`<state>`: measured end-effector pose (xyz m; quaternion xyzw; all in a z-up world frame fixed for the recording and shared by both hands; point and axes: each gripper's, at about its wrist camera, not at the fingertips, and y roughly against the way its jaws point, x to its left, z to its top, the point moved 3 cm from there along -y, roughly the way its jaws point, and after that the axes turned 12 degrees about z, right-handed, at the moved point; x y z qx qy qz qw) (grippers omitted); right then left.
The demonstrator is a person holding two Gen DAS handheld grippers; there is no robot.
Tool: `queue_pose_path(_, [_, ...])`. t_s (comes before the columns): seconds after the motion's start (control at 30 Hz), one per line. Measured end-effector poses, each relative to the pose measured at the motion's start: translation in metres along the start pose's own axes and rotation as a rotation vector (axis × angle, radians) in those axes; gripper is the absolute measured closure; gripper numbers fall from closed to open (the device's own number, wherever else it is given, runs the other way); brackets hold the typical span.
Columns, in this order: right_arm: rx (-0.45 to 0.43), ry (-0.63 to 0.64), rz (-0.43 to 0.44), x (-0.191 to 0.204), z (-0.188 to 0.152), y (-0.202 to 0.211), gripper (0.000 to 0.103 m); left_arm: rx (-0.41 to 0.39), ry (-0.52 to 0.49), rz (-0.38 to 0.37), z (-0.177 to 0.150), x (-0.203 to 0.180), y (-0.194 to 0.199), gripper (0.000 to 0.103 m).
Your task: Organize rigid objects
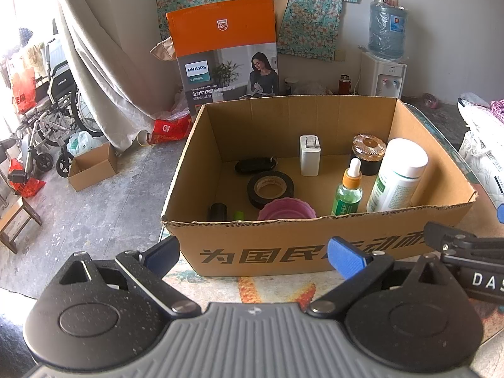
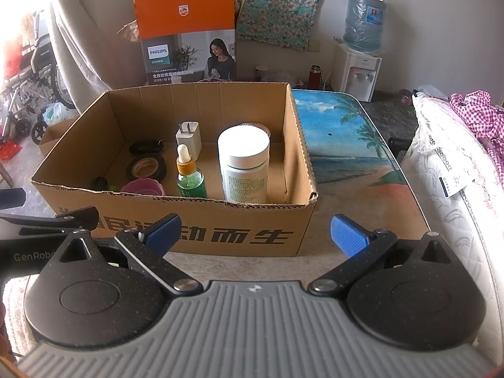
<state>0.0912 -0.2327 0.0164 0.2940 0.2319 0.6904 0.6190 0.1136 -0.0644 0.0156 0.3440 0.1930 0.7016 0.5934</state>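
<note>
Both grippers — left gripper (image 1: 252,253) and right gripper (image 2: 255,231) — hover with jaws spread wide and empty before the cardboard box (image 1: 315,249) at frame centre, where a white bottle (image 2: 244,167), dropper bottle (image 2: 189,176) and tape roll (image 1: 271,189) sit inside.

Room: white wall (image 2: 441,31) hung with a floral cloth (image 1: 252,3); grey concrete floor (image 1: 110,195); pale curtain (image 1: 94,63) at left, with bright daylight beside it. Furnishings: a white water dispenser (image 2: 357,72) carrying a blue bottle (image 2: 363,22), a folded wheelchair (image 1: 53,116) and a wooden stool (image 1: 15,223) stood along the left side. A tabletop (image 2: 340,132) bore a beach-scene print.
</note>
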Motion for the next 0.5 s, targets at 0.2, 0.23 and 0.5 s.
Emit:
queue_pose_path(0.2, [0.001, -0.005, 0.001, 0.0000, -0.0004, -0.0003, 0.001, -0.001, 0.000, 0.000, 0.0000, -0.0003, 0.0002, 0.002])
queue_pose_path(0.23, [0.000, -0.006, 0.000, 0.0000, -0.0006, -0.0001, 0.001, -0.001, 0.000, 0.000, 0.0000, -0.0003, 0.0002, 0.002])
queue_pose_path(0.5, [-0.004, -0.014, -0.001, -0.0021, -0.0016, 0.0023, 0.001, -0.002, 0.000, -0.002, 0.0005, -0.0004, 0.0004, 0.002])
